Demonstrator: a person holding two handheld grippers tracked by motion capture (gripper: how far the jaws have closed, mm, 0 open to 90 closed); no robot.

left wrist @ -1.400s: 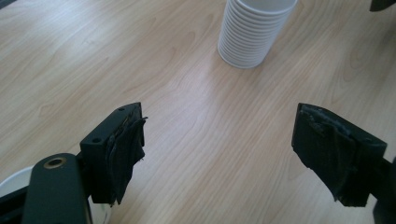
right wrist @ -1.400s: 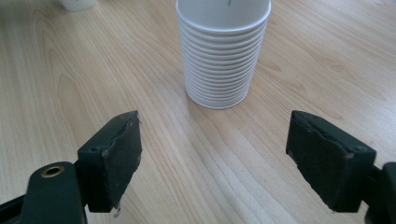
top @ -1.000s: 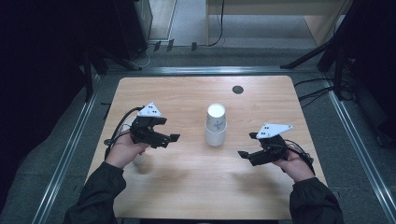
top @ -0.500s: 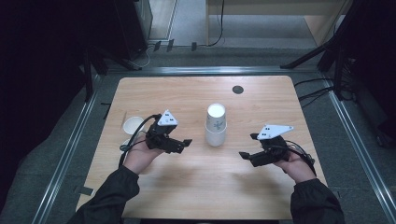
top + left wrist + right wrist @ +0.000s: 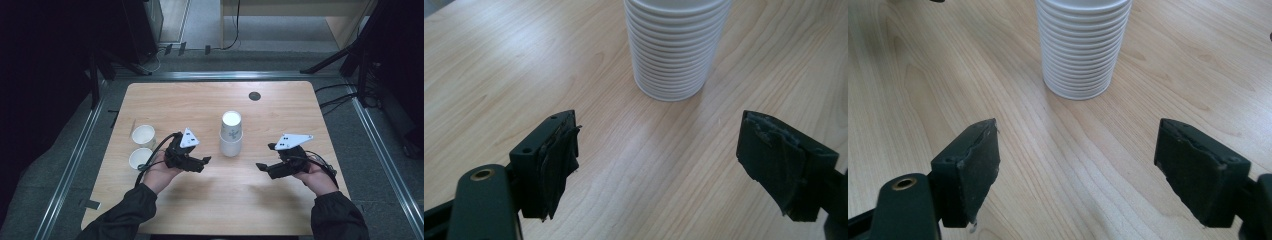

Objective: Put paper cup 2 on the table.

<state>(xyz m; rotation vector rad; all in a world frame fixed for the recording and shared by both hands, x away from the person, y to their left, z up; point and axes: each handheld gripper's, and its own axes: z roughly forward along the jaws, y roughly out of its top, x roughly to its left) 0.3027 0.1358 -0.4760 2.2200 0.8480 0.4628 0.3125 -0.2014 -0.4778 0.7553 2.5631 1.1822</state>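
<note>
- While both hands hover low over it, the wooden worktop (image 5: 200, 107) carries everything here; its pale grain fills the ground of both gripper views, and a small dark round disc (image 5: 254, 96) sits near its far edge.
- At the middle of the worktop stands the stack of paper cups (image 5: 231, 134), upside down, its lower cups white and ribbed by their nested rims, the top cup bearing a faint print. It rests between the two tools, apart from both, and in the left gripper view (image 5: 676, 47) and the right gripper view (image 5: 1082, 45) it rises straight ahead of the jaws, touching neither.
- Left of the stack, the left tool (image 5: 204, 165) lies in the person's left hand (image 5: 159, 175), jaws pointing toward the stack and spread wide with only bare wood between them; the pads (image 5: 555, 165) look worn and ragged.
- Right of the stack, the right tool (image 5: 261, 169) sits in the right hand (image 5: 319, 177), aimed back at the stack, jaws likewise spread wide and pinching nothing.
- Near the worktop's left edge, two single cups stand upright and open side by side: one cup (image 5: 143, 136) farther off, the other cup (image 5: 140, 159) nearer, just beside the left hand's cable.
</note>
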